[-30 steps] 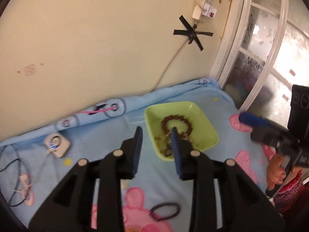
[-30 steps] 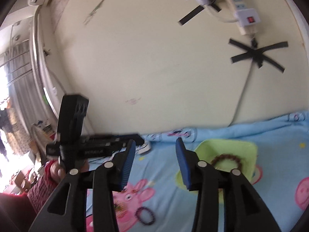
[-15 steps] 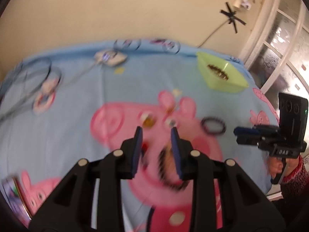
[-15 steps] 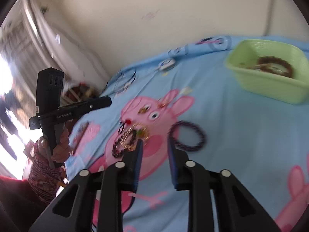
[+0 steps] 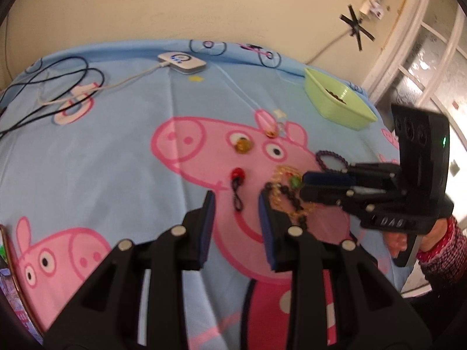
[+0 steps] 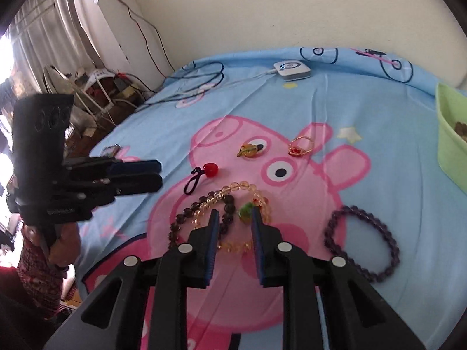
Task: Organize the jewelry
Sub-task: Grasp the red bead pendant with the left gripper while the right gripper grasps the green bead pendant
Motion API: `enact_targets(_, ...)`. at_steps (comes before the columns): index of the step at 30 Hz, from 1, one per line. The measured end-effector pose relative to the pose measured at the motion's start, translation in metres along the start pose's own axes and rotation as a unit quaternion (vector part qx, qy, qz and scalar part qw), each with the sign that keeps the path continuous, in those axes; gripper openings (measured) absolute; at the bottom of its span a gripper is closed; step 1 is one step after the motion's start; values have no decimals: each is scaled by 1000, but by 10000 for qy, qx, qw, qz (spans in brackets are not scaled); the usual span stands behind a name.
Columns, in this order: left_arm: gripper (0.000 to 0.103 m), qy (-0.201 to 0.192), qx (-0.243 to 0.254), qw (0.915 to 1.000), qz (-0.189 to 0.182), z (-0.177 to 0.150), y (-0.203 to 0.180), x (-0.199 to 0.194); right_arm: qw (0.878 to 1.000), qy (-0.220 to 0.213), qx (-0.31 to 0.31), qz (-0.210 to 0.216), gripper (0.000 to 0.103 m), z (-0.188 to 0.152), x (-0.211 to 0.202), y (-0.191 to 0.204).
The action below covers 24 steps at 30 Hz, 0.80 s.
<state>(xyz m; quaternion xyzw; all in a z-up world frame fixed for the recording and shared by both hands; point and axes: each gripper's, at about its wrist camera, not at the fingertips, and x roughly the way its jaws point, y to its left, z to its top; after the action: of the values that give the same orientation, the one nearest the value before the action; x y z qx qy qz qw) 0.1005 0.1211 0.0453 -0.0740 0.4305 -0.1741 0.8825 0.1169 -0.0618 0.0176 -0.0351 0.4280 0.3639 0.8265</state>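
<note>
Amber bracelet btwn right hand-held gripper tips (contact unclear).

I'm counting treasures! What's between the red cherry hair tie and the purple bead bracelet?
Right wrist view: between red cherry hair tie and purple bead bracelet lie an amber bead bracelet with a green charm and a dark bead bracelet.

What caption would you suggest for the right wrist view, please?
Right gripper poised over overlapping bead bracelets on a cartoon-pig bedsheet, left gripper alongside.
</note>
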Motion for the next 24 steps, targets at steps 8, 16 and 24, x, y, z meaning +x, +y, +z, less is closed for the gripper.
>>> enact_targets(8,33,55,44,10000,61,9,3,7,9989,-428,144,94,0,2,-24,-7)
enact_targets(16,44,306,424,9982,277,24,-15,48,9971,-594,480,66,0,-10,-48,-29)
enact_targets(24,14,201,124,9994,255,21,5,47,9979,-175,-496,-381,0,-3,-13,4)
